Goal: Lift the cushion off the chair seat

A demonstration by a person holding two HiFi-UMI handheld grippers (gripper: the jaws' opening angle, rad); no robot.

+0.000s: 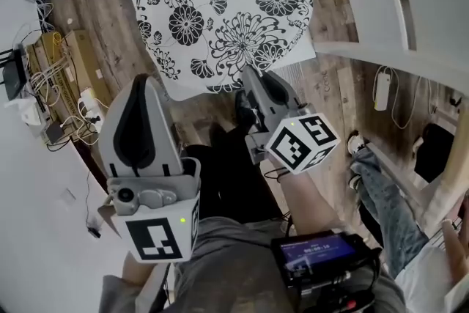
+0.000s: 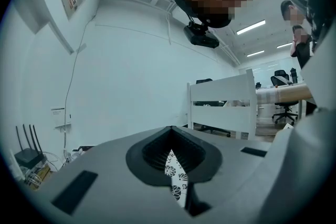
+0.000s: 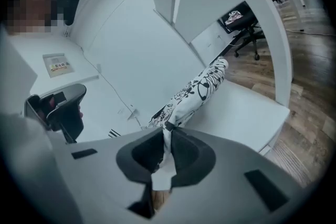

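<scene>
The cushion (image 1: 223, 7), white with black flowers, hangs between both grippers by its near edge. My left gripper (image 1: 152, 81) is shut on the near left corner. In the left gripper view a strip of the flowered fabric (image 2: 176, 176) is pinched between the jaws of the left gripper (image 2: 171, 147). My right gripper (image 1: 250, 77) is shut on the near right edge. In the right gripper view the right gripper (image 3: 167, 132) clamps the fabric, and the cushion (image 3: 199, 89) stretches away, raised above the white chair seat (image 3: 247, 113).
The white chair back (image 1: 396, 4) rises at the right. Cables, a power strip and a router (image 1: 44, 99) lie on the wood floor at the left by a white wall. A person's leg in jeans (image 1: 381, 194) is at the lower right. A small screen (image 1: 315, 253) sits below.
</scene>
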